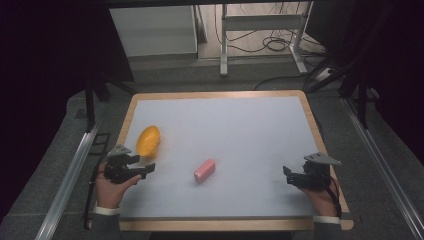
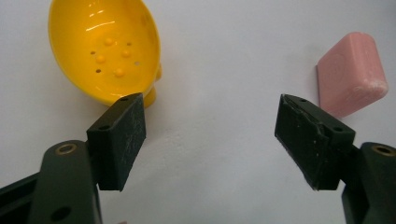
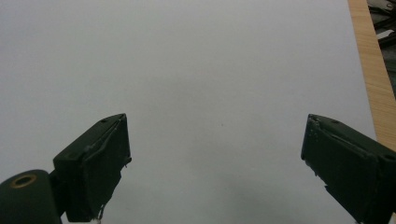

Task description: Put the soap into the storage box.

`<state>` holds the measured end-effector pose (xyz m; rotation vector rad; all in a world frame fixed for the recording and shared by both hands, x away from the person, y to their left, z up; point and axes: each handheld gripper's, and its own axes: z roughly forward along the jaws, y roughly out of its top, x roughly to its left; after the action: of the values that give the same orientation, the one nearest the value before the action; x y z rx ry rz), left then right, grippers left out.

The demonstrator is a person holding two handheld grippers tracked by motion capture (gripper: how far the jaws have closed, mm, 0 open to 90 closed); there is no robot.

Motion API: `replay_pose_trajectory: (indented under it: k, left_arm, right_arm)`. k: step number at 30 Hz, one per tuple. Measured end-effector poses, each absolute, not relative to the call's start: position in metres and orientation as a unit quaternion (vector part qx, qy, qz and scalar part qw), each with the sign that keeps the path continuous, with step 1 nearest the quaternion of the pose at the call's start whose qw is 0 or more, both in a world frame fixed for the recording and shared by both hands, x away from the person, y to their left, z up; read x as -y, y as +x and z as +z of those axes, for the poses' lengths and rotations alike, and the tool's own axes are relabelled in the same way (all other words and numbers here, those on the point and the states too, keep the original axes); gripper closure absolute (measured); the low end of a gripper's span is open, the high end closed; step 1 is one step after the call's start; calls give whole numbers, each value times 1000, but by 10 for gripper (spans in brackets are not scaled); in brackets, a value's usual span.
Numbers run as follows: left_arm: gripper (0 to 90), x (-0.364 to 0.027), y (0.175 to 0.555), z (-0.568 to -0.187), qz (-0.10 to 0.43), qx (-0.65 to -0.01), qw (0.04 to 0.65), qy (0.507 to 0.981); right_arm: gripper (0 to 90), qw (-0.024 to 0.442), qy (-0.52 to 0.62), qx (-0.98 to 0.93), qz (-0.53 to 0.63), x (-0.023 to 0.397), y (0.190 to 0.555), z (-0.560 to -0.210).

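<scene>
Hand-held gripper [image 2: 210, 135] on your left stood with jaws apart near the bench's left edge, between yellow dish [image 2: 105, 51] and pink soap [image 2: 352, 74]; you needed to straddle the soap squarely.

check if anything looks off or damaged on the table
Mostly tidy. The yellow dish leans tilted rather than sitting flat, and the pink soap lies outside it on the table. The pads of the right tongs look frayed at the edges.
</scene>
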<state>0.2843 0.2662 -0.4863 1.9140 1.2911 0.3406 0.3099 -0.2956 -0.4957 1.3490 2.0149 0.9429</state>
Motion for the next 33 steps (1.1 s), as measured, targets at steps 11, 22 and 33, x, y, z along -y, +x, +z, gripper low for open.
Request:
replay_pose_trajectory:
  k: [11, 22, 33]
  left_arm:
    - [255, -258, 285, -473, 134, -499, 387, 764]
    - [253, -247, 288, -464, 133, -487, 382, 774]
    - [250, -237, 290, -461, 133, -478, 376, 783]
  right_arm:
    - [79, 265, 500, -745, 353, 298, 309, -494]
    - [79, 264, 499, -748, 349, 298, 309, -495]
    - [79, 264, 499, -749, 348, 298, 309, -494]
